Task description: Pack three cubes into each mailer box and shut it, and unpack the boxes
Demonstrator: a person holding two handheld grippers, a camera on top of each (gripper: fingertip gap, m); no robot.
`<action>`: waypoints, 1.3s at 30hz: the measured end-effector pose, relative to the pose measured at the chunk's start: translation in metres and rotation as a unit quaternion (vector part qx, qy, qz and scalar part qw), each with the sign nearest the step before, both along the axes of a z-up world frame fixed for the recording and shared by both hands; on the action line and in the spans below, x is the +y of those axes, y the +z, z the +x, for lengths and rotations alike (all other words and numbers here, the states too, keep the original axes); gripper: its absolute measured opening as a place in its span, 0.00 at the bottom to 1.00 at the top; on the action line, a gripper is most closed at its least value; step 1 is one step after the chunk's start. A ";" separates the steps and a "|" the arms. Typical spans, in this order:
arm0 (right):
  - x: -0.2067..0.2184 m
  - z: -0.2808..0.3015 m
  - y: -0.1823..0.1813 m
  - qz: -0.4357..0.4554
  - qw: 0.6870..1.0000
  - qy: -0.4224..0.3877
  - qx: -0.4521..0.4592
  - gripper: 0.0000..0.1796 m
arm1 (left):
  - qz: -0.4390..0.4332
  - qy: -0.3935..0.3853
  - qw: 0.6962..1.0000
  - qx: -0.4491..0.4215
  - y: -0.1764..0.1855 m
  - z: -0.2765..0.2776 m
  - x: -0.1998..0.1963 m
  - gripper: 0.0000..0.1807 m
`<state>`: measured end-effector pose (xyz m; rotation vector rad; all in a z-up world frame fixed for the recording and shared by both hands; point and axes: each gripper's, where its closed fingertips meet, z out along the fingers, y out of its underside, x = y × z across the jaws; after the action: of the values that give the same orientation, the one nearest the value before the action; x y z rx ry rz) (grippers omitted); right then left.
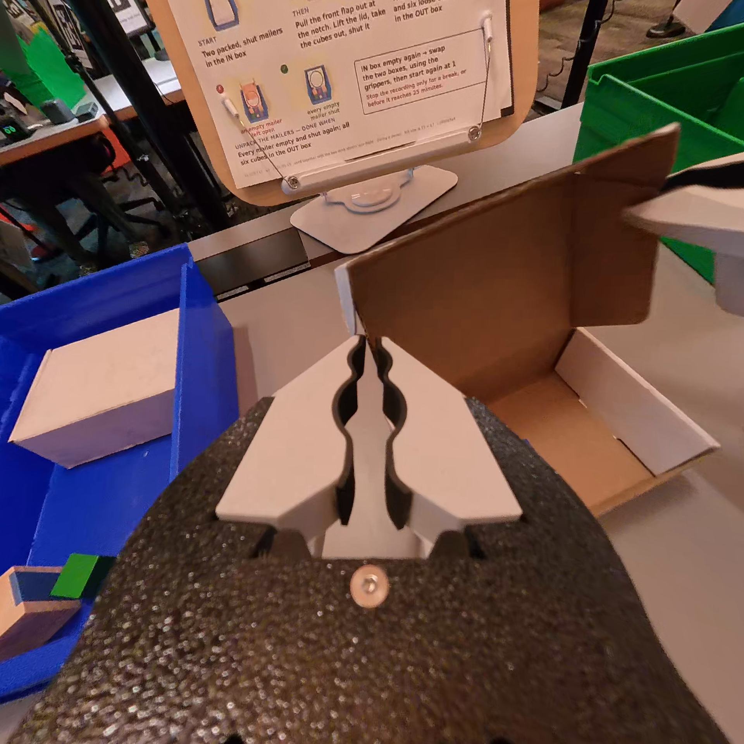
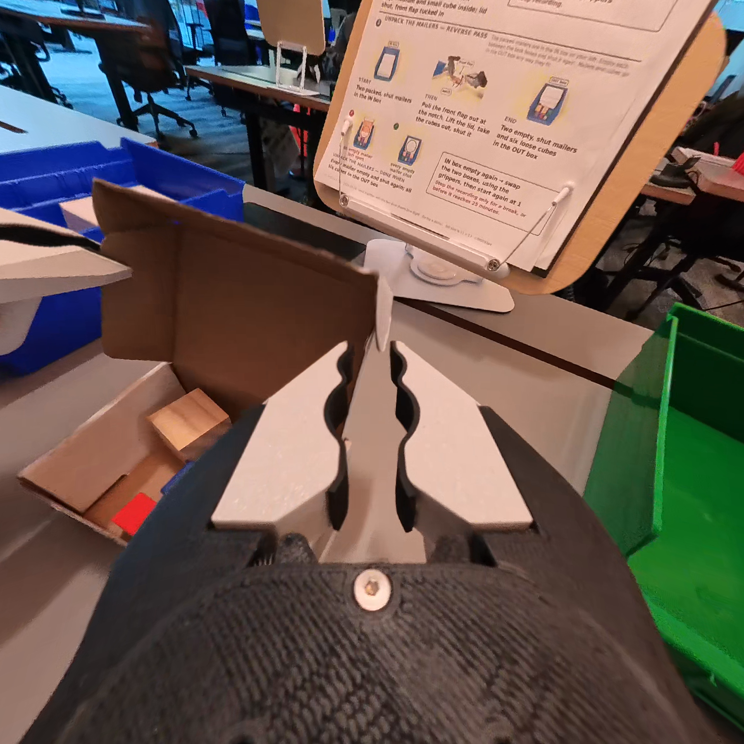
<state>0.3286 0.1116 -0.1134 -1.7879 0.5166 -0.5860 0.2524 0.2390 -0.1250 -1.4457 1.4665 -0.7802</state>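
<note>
On the grey table (image 1: 684, 563), between a blue bin (image 1: 120, 503) and a green bin (image 2: 684, 483), we hold the open mailer box (image 1: 604, 402).
Both grippers pinch the raised lid (image 2: 261, 298): left gripper (image 1: 370, 342), right gripper (image 2: 372, 346). Cubes (image 2: 189, 422) lie inside, so we swing both corners down evenly and tuck the flap.

I am working in an open-plan office or lab. Rows of desks (image 2: 257, 76) and rolling office chairs (image 2: 161, 80) stand behind. An instruction sheet stand (image 2: 463, 277) faces me.
</note>
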 end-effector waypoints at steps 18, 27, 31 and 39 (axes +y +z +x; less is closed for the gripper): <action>-0.022 -0.050 -0.017 0.093 0.995 -0.028 -0.008 0.02 | -0.051 -0.005 0.994 -0.100 -0.029 -0.056 -0.041 0.02; -0.024 -0.053 -0.015 0.098 0.995 -0.023 0.015 0.03 | -0.040 0.012 0.995 -0.092 -0.026 -0.056 -0.040 0.01; -0.032 -0.054 -0.032 0.037 0.998 -0.051 -0.002 0.06 | -0.032 0.017 0.996 -0.083 -0.024 -0.055 -0.038 0.01; -0.028 -0.057 -0.035 0.036 0.999 -0.037 -0.010 0.00 | -0.016 0.015 0.996 -0.084 -0.028 -0.057 -0.042 0.01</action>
<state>0.2718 0.0835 -0.1488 -1.6984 0.5863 -0.6280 0.1955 0.1973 -0.1533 -1.3871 1.3076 -0.8872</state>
